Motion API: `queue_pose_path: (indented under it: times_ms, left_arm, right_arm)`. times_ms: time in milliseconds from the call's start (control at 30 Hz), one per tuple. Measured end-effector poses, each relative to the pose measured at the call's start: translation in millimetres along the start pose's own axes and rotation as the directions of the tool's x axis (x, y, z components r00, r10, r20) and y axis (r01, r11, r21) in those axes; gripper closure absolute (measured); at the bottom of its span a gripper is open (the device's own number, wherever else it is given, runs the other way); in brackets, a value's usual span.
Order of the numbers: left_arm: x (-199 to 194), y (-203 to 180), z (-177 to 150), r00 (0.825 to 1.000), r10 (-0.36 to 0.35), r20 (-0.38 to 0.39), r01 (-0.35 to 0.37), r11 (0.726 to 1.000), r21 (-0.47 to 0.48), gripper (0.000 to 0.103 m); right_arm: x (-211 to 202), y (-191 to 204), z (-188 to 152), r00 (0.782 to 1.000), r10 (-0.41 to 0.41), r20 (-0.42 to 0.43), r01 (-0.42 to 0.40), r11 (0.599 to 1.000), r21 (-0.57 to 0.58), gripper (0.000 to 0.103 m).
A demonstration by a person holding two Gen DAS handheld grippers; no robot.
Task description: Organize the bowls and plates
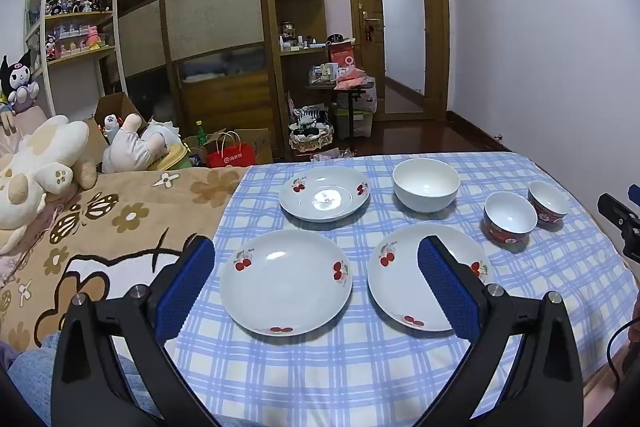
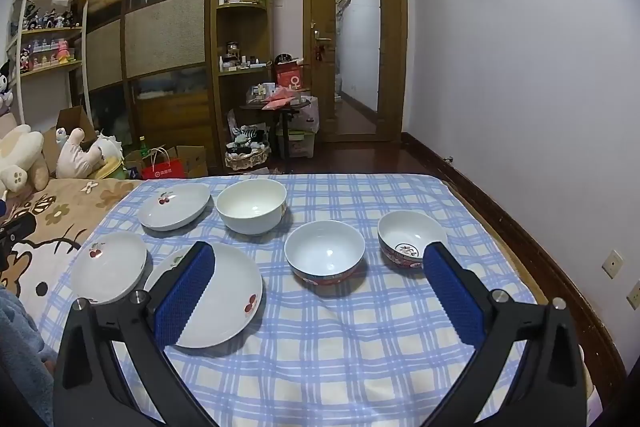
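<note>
Nothing is stacked yet: three cherry-print plates and three bowls lie separately on the blue checked cloth (image 1: 320, 367), which appears to cover a bed, not a worktop. The left hand-held gripper (image 1: 316, 259) hangs wide open and empty above the near left plate (image 1: 286, 283), with the near right plate (image 1: 400, 275) beside it and the far plate (image 1: 324, 193) beyond. The right hand-held gripper (image 2: 320, 259) is equally spread and empty, facing the two red-patterned bowls (image 2: 325, 253) (image 2: 412, 237); the white bowl (image 2: 252, 206) sits farther back. Probably best to pinch one plate by its rim, since the soft bedding may give underneath, then lower it squarely onto its neighbour. Around it is a cluttered bedroom with a wooden wardrobe (image 1: 216, 27), plush toys (image 1: 44, 163) and a door (image 1: 400, 27).
</note>
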State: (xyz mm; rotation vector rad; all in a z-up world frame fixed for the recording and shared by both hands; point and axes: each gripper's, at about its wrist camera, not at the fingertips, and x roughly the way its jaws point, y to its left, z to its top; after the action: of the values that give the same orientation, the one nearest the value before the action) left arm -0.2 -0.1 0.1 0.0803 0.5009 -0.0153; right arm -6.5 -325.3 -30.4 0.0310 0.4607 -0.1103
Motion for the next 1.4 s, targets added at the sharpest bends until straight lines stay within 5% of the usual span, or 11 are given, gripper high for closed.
queue_pose_path:
  times_ms: [1400]
  left_arm:
    - [2.4, -0.7, 1.0, 1.000, 0.005, -0.011, -0.005, 1.000, -0.006, 0.003]
  right_arm:
    - [2.3, -9.2, 1.9, 1.000, -0.003, 0.003, 0.003, 1.000, 0.006, 0.000]
